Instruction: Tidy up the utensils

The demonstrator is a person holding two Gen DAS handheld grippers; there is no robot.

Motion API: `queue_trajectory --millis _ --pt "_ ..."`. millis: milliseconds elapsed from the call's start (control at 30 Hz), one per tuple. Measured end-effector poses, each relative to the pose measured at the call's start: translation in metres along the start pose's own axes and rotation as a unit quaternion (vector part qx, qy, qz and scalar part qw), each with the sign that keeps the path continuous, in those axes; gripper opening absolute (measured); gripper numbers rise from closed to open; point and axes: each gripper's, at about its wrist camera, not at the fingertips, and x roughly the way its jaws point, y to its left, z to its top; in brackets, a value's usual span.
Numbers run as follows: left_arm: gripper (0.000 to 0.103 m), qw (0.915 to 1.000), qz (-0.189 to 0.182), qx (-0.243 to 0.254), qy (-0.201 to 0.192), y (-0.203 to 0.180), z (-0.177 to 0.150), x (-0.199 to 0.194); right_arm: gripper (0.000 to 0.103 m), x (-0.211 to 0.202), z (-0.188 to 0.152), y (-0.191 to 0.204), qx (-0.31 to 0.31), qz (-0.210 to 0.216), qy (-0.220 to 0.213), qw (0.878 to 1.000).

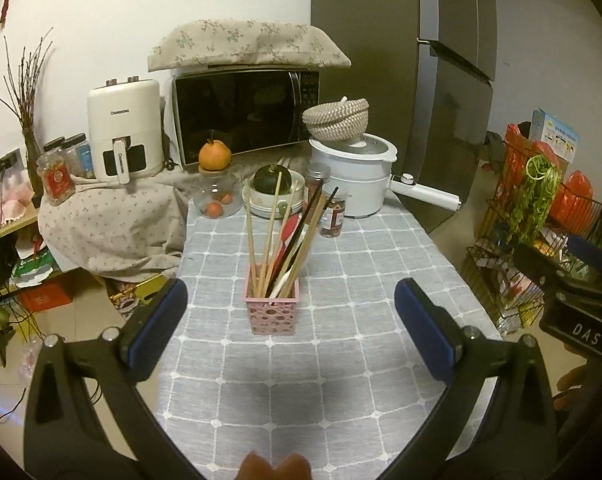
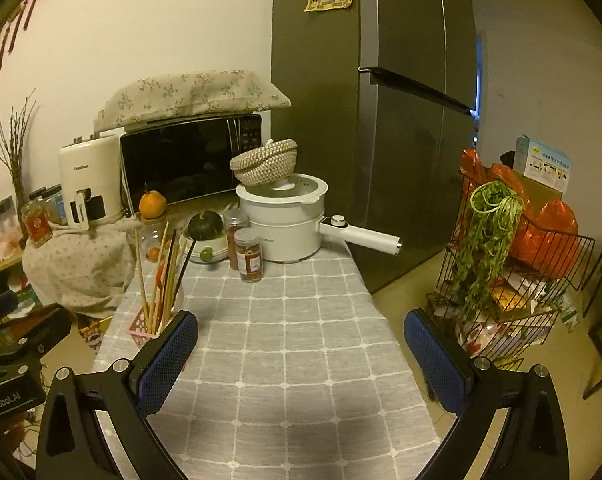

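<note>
A pink perforated holder (image 1: pixel 272 309) stands on the grey checked tablecloth (image 1: pixel 341 264), filled with several chopsticks (image 1: pixel 269 232) and other utensils, one red and one white. My left gripper (image 1: pixel 291 300) is open and empty, just in front of the holder and facing it. In the right wrist view the holder (image 2: pixel 143 326) and its chopsticks (image 2: pixel 163 276) stand at the left, partly hidden by my left finger. My right gripper (image 2: pixel 301 330) is open and empty above the bare cloth (image 2: pixel 301 352), to the right of the holder.
At the table's far end stand two spice jars (image 2: pixel 249 254), a white electric pot (image 2: pixel 289 220) with a woven basket (image 2: pixel 265 160) on top, a bowl with a green squash (image 1: pixel 272 179) and a glass jar (image 1: pixel 217 196). A wire rack (image 2: pixel 513 276) stands right of the table.
</note>
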Motion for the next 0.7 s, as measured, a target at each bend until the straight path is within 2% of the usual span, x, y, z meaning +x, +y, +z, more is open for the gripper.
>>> queue_trajectory --millis 700 --pt "0.103 0.9999 0.009 -0.009 -0.01 0.0043 0.0008 -0.0056 0.103 0.0011 0.0015 0.0062 -0.009 0.001 -0.002 1.0"
